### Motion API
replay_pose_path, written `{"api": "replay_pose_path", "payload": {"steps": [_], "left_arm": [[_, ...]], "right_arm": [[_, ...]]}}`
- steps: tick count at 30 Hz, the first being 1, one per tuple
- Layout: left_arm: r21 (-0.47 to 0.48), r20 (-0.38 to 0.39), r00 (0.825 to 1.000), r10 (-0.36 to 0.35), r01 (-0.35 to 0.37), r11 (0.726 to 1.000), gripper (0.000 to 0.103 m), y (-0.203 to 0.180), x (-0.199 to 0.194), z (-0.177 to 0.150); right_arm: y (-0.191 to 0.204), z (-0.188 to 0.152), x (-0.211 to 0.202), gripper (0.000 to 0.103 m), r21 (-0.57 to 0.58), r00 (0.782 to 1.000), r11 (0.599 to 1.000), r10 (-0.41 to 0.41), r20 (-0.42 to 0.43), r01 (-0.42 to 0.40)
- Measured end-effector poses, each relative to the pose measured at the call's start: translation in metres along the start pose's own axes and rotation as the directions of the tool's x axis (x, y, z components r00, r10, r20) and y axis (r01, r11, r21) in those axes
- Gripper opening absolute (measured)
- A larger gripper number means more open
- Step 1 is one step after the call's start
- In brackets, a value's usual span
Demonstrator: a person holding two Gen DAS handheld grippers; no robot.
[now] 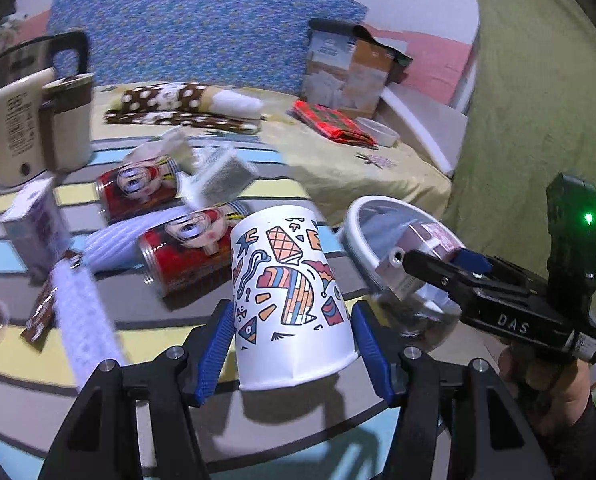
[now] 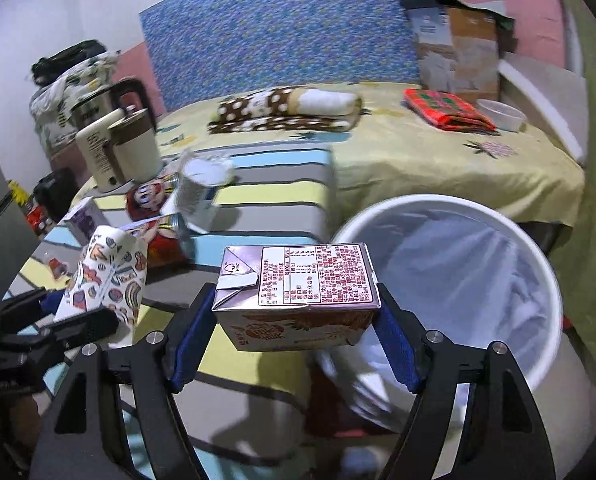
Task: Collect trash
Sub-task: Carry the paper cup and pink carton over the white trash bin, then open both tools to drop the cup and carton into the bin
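My left hand-held gripper [image 1: 293,344] clamps a white paper cup [image 1: 291,300] printed with bright cartoon shapes, tilted, just left of the bin [image 2: 458,280]. My right hand-held gripper [image 2: 295,328] clamps a small drink carton [image 2: 295,290] on its side, its label of fine print facing up, at the bin's near left rim. The bin is round and white, lined with a pale bag. Left of the bin on the striped desk [image 1: 145,312] lie two red cans [image 1: 177,254] on their sides, a crumpled white carton [image 1: 221,176], a purple box [image 1: 33,228] and a brown wrapper [image 1: 41,312].
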State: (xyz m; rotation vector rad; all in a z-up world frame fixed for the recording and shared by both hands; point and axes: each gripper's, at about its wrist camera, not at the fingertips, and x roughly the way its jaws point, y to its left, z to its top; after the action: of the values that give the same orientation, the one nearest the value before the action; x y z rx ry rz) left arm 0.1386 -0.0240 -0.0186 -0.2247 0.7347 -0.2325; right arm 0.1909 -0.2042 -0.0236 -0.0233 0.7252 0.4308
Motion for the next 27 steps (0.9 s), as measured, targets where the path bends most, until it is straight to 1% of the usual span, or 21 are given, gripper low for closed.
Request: {"api": "replay_pose_path", "payload": {"steps": [8, 13, 16, 22, 27], "left_arm": [[0.116, -0.016, 0.996, -0.087, 0.089, 0.989, 0.061, -0.045, 0.030, 0.025], [0.173, -0.034, 0.990, -0.134, 0.138, 0.975, 0.062, -0.071, 0.053, 0.035], [0.192, -0.049, 0.987, -0.155, 0.161, 0.968, 0.063, -0.084, 0.067, 0.041], [0.229, -0.084, 0.981, -0.174, 0.189, 0.955, 0.065, -0.103, 0.095, 0.043], [0.237, -0.119, 0.976, -0.182, 0.206, 0.950, 0.070, -0.106, 0.111, 0.042]], "right_arm": [[-0.041, -0.006, -0.005, 0.076, 0.074, 0.995, 0.992, -0.103, 0.001, 0.102], [-0.061, -0.010, -0.005, 0.076, 0.105, 0.990, 0.984, -0.143, -0.009, 0.143], [-0.071, -0.011, -0.002, 0.076, 0.116, 0.987, 0.980, -0.162, -0.021, 0.163], [-0.086, -0.018, -0.002, 0.076, 0.119, 0.981, 0.974, -0.191, -0.044, 0.195], [-0.092, -0.022, -0.001, 0.077, 0.111, 0.977, 0.972, -0.204, -0.059, 0.209]]}}
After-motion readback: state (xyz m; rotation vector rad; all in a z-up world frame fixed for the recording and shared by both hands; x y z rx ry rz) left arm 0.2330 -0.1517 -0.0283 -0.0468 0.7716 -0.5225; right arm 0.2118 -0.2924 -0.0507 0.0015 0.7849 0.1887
